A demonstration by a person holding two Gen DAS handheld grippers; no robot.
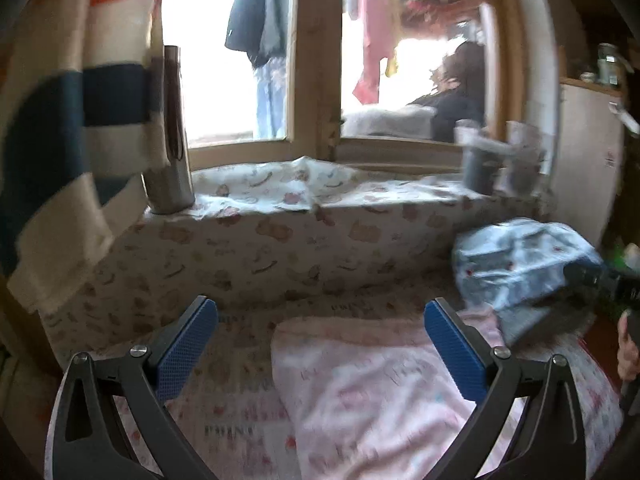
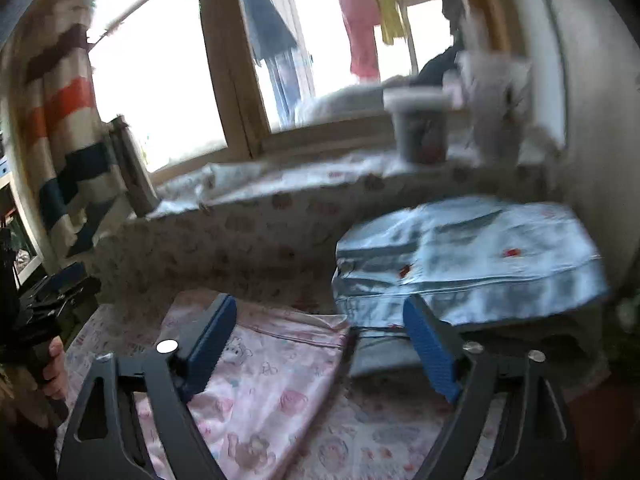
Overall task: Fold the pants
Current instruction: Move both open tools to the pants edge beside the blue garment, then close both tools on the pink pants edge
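Bright daylight pours through a wooden-framed window [image 1: 316,80] behind a sill draped in a cartoon-printed cloth [image 1: 280,188], with laundry hanging outside the glass and a striped curtain [image 1: 60,128] at the left. On the sill stand a steel flask [image 1: 172,140] near the curtain and, toward the other end, a lidded jar [image 2: 420,124] beside a blurred pale container. Below it lies a surface covered in a pink-and-white printed sheet [image 1: 236,392]. The pink patterned pants [image 1: 372,392] lie folded flat on that sheet, directly under both grippers. Just beyond them, toward the right wall, sits a folded pile of light-blue denim [image 2: 460,264] with small red marks. The left gripper [image 1: 320,344] hovers above the pants with its blue pads spread wide and nothing between them — clear of the fabric. The right gripper [image 2: 320,344] is likewise parted and empty, one finger over the pink pants, the other over the edge of the denim pile. Each wrist view catches part of the other tool at its edge, gripped by a hand [image 2: 54,372]. Both views are smeared by motion.
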